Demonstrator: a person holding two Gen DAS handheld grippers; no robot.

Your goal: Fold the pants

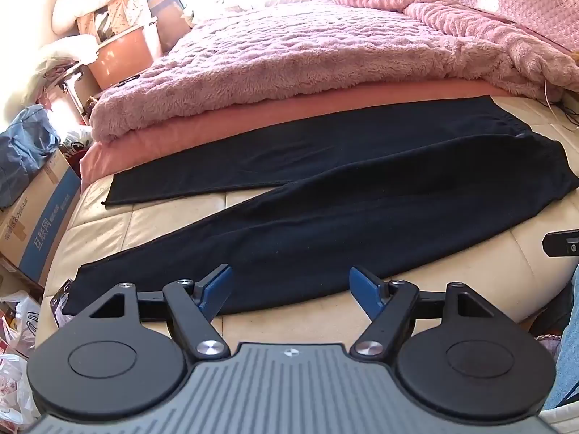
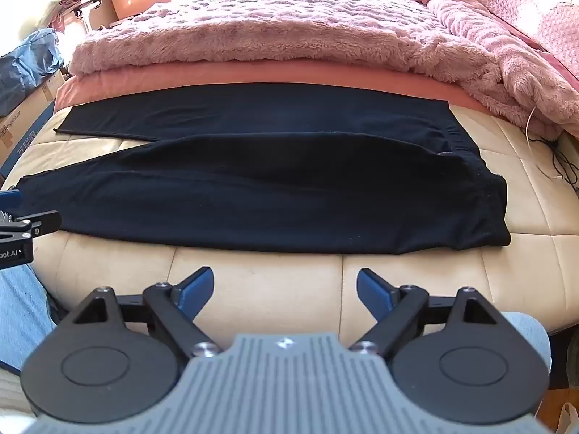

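Right wrist view: pants (image 2: 282, 188) flat; both grippers' jaws wide, empty, near hem edge.

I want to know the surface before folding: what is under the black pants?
The black pants lie flat on a cream padded bed end, and their far edge reaches the pink sheet. Whatever lies directly beneath the cloth is covered and cannot be seen.
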